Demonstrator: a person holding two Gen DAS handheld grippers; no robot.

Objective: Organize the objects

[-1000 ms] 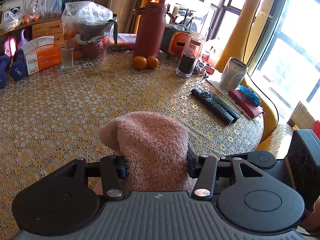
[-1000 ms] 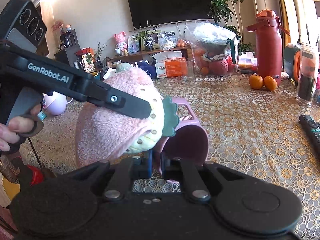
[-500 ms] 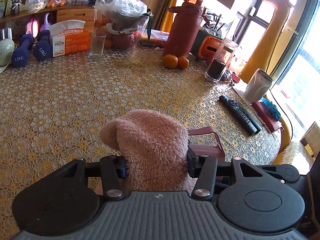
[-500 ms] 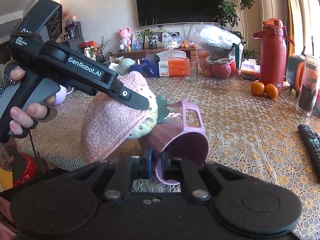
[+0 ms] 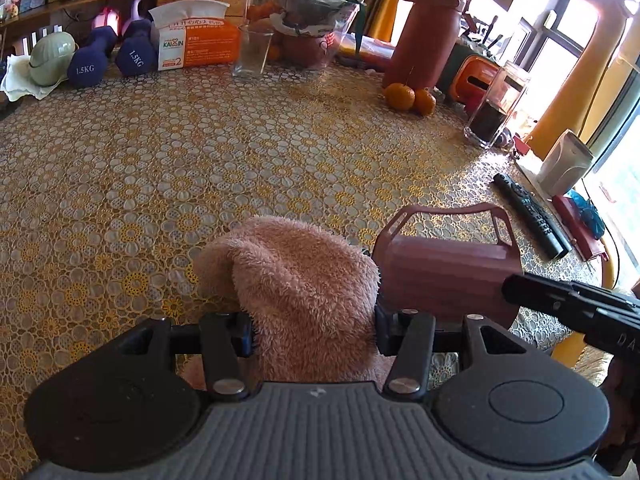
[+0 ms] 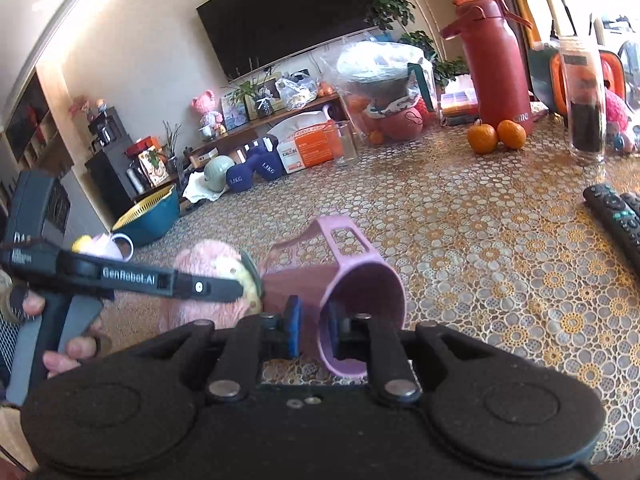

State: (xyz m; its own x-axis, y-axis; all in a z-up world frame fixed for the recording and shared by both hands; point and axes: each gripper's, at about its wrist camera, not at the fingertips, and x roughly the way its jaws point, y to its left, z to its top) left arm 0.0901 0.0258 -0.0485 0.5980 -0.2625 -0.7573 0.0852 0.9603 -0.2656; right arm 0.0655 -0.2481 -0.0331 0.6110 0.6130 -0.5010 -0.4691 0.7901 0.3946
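Above the lace-covered bench [image 5: 168, 168], the left claw [image 5: 314, 332] is clamped on a pink plush toy [image 5: 304, 280], which fills the gap between its fingers. Just beside it, the right claw [image 6: 314, 326] pinches the rim of a pink mug [image 6: 352, 280] tipped on its side, handle uppermost, base touching the toy.

**Daylight glare, fisheye bend**

We see strong daylight pour through the window [image 5: 624, 92] beyond the tabletop's [image 5: 200, 152] right edge, blown out white. Its far right corner gleams. Fisheye distortion bends both views' edges; the right wrist view is motion-blurred.
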